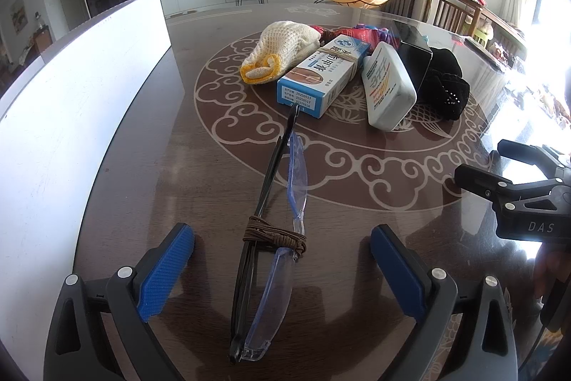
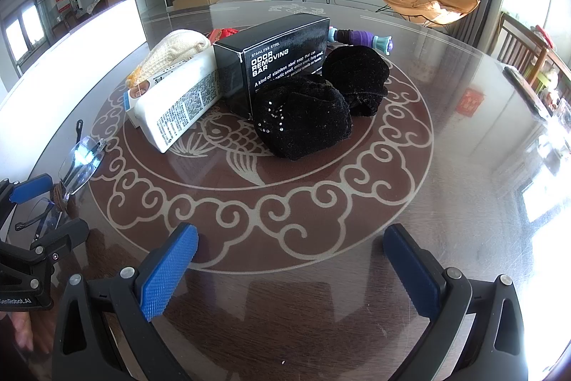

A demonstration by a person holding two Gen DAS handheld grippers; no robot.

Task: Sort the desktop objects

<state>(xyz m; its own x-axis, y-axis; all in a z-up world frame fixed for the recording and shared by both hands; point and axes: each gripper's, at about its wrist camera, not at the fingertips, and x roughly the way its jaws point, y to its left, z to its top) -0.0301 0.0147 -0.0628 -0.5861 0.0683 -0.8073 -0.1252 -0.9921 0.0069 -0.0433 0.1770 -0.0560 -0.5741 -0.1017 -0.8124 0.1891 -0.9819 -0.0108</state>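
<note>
L tool [image 1: 282, 265] stands wide, blue pads [image 1: 166, 272] either side of 1 pair of folded glasses [image 1: 266, 277] w/ clear-blue lenses, tied at the middle by a brown cord [image 1: 274, 234]; pads not touching the frame; glasses lie on the dark patterned surface [image 1: 357, 166], black temple tip reaching just to the blue-white box [image 1: 321, 74]; R tool [image 2: 289, 268] also wide, nothing between its pads, over bare surface near the pile. Pile at the surface centre, counted: 1 blue-white box w/ a band round it; 1 white bottle [image 1: 387, 88] lying beside it, touching; 1 black box [image 2: 271, 66] marked odor removing bar; 2 black velvet bundles [image 2: 303, 124] in front of that box; 1 cream knit cloth [image 1: 282, 49] w/ yellow edge; 1 purple-teal toy [image 2: 360, 38] behind, partly hidden. White panel [image 1: 71, 102] stands along the L edge.
</note>
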